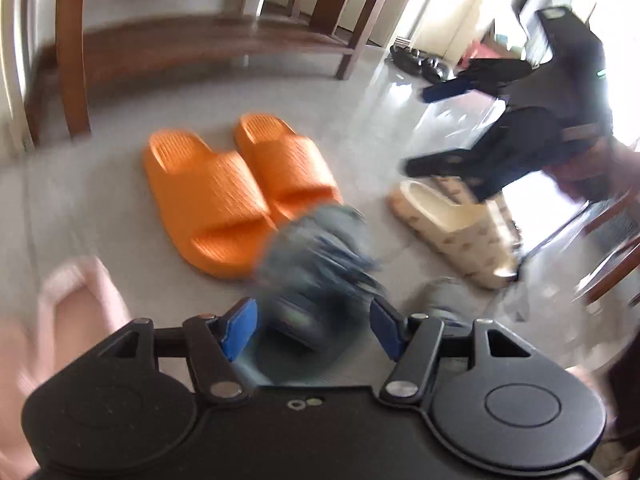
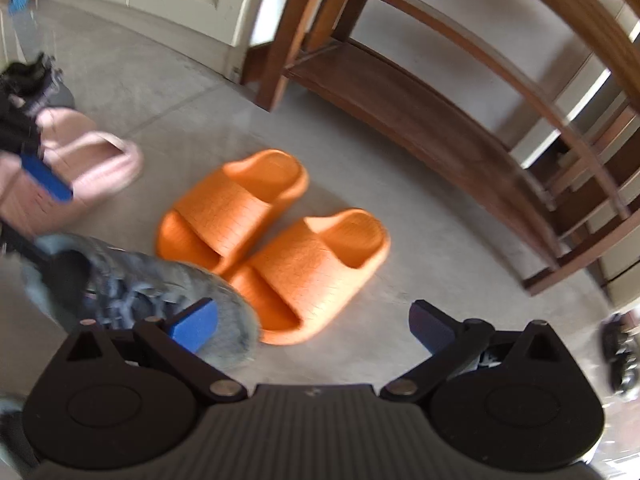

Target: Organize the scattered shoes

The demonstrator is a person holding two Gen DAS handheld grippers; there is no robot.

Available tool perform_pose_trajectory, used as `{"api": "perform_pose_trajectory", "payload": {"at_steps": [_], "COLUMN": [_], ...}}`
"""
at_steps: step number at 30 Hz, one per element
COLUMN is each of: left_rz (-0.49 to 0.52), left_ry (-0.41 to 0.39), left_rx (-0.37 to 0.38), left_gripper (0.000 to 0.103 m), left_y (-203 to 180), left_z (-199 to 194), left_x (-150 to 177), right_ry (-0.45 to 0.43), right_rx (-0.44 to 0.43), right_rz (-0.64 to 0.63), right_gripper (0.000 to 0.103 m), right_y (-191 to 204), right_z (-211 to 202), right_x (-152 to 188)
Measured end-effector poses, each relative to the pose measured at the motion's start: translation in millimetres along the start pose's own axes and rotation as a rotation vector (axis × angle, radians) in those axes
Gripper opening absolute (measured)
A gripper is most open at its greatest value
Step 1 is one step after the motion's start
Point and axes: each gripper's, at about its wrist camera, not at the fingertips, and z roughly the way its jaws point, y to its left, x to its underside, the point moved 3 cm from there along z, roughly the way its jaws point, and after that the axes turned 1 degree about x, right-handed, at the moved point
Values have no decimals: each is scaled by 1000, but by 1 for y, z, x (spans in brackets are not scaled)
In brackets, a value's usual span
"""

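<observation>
Left gripper [image 1: 312, 330] hung w/ jaws spread, empty, grey sneaker [image 1: 316, 264] on floor dead ahead, long axis running away. Right gripper [image 2: 316, 326] also spread, sneaker off its left. Left nearer.

Smeared by motion: grey sneaker [image 1: 316, 264] between left tongs [image 1: 310, 330], laces unreadable. Pink slipper [image 1: 60, 328] cut by left edge. Beige slipper [image 1: 452, 228] partly behind right tongs [image 1: 416, 132]. Dark shoes [image 2: 622, 356] too blurred to identify.

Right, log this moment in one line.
left gripper: open, at grey slipper | right gripper: open, empty | orange pair: side by side
</observation>
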Motion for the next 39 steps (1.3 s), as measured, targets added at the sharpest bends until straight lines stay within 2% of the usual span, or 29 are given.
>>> {"api": "perform_pose_trajectory", "payload": {"at_steps": [3, 6, 9, 10, 11, 13, 17, 19, 20, 22, 23, 26, 32, 35, 39], "left_rz": [-87, -146, -238, -268, -302, -303, -173, -41, 15, 29, 23, 2, 82, 131, 261], "left_ry": [0, -12, 4, 5, 6, -2, 50, 79, 62, 18, 5, -34, -79, -57, -7], "left_rx": [30, 14, -16, -23, -31, -92, -176, -266, -294, -287, -268, -187, -90, -112, -180], "left_gripper": [61, 62, 64, 66, 74, 78, 82, 79, 68, 49, 32, 25, 24, 24, 23], "left_y": [-13, -13, -5, -2, 3, 7, -2, -12, -14, -11, -8, -2, -9, -10, -20], "left_z": [11, 20, 37, 42, 48, 58, 76, 88, 90, 83, 79, 67, 39, 21, -3], "left_x": [16, 22, 18, 17, 16, 10, 1, 6, 9, 11, 11, 13, 27, 35, 42], "right_ry": [-47, -76, -91, -91, -87, -70, -28, -12, -9, -16, -21, -52, -73, -93, -96], "right_rx": [-28, -65, -61, -56, -56, -46, -28, -26, -26, -34, -36, -47, -47, -17, -9], "right_rz": [-20, -1, -26, -31, -31, -23, 0, 8, 10, 9, 7, -14, -20, -29, -2], "right_gripper": [103, 103, 103, 103, 103, 103, 103, 103, 103, 103, 103, 103, 103, 103, 103], "right_y": [6, 8, 12, 13, 13, 10, 4, 4, 5, 7, 8, 14, 15, 10, 2], "right_z": [1, -3, -13, -17, -19, -25, -25, -23, -23, -23, -24, -27, -28, -33, -33], "right_x": [2, 1, 6, 9, 12, 20, 33, 35, 35, 31, 30, 24, 17, 16, 15]}}
